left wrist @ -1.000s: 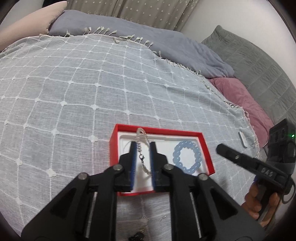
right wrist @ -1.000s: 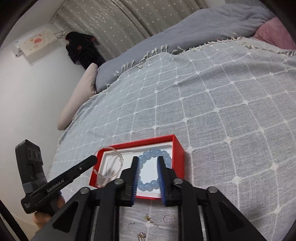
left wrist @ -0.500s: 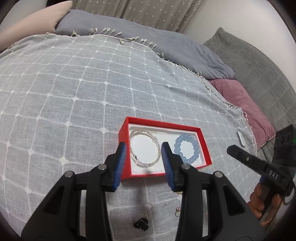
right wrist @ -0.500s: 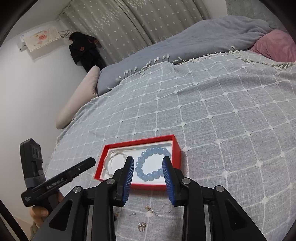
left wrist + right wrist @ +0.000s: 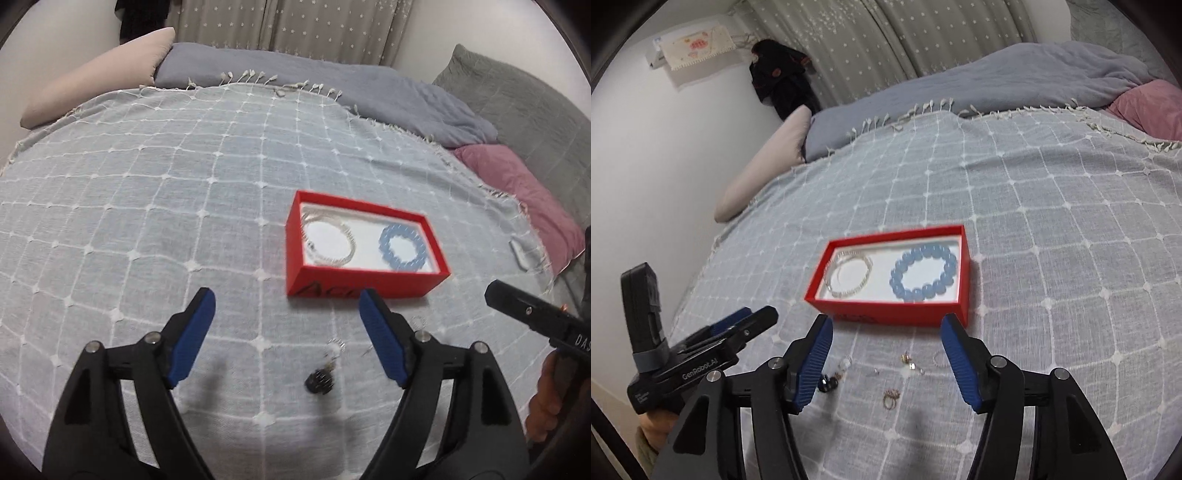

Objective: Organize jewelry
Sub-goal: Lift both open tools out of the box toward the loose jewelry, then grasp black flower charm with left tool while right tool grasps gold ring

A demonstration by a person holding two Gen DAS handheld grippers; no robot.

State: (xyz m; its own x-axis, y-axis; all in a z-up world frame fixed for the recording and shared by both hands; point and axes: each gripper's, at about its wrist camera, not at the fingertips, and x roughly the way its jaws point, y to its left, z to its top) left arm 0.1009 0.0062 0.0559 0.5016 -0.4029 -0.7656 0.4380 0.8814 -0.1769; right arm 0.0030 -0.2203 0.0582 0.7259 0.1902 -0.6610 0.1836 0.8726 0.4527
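A red box [image 5: 364, 281] [image 5: 890, 313] with a white lining lies on the bedspread. Inside it lie a clear bead bracelet [image 5: 330, 240] [image 5: 849, 277] on the left and a blue bead bracelet [image 5: 402, 248] [image 5: 924, 273] on the right. My left gripper [image 5: 286, 310] is open and empty, pulled back in front of the box. My right gripper [image 5: 886, 334] is open and empty, just short of the box's near wall. Small loose pieces lie on the cloth in front of the box: a dark earring [image 5: 318, 381] [image 5: 829, 383], rings and studs [image 5: 909, 360] [image 5: 890, 397].
The grey checked bedspread [image 5: 147, 206] covers the bed. A grey duvet [image 5: 388, 92], a pink pillow [image 5: 524, 188] and a beige pillow [image 5: 96, 70] lie at the far edge. A small white object [image 5: 519, 253] lies right of the box.
Both grippers opened wide and drew back from the box. The clear bracelet was let go by the left gripper and the blue bracelet by the right; both now lie in the box.
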